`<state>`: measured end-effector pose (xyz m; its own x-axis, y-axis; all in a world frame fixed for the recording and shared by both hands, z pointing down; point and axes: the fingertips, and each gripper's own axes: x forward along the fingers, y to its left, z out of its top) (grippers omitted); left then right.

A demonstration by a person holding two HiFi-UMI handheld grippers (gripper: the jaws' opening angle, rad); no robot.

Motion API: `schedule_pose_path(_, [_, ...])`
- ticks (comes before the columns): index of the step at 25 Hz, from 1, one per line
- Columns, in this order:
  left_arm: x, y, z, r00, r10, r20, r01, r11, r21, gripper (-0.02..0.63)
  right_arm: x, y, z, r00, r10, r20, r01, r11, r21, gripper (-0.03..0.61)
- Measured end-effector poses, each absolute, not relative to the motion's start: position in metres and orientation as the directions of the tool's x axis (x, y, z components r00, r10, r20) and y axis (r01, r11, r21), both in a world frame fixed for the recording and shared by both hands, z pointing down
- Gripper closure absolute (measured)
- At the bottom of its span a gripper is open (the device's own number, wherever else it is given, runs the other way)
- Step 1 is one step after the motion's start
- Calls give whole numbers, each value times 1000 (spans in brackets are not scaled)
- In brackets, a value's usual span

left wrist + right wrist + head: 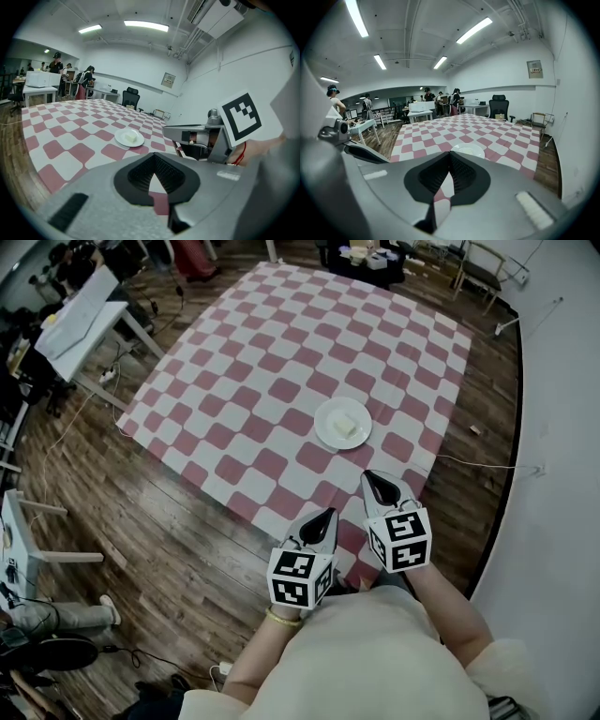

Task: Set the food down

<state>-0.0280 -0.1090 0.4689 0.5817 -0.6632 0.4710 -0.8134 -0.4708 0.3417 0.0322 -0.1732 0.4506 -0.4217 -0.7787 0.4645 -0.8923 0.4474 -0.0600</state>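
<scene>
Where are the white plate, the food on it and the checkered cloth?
white plate (324, 421): head view, bare left part inside its rim.
food (346, 427): head view, middle of the pale block.
checkered cloth (281, 352): head view, bare squares beyond the plate.

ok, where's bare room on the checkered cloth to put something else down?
The red-and-white checkered cloth is bare all across its far and left parts, beyond the round white plate holding the pale food block. Tight only at the near right corner, where the left gripper and right gripper hover just short of the plate.
</scene>
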Motion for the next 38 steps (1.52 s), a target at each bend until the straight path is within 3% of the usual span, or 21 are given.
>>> schedule_pose_path(38, [-42, -70, 448, 633, -663, 400, -773, -562, 294, 614, -7, -89, 427, -476, -788, 391, -873, 478, -100, 574])
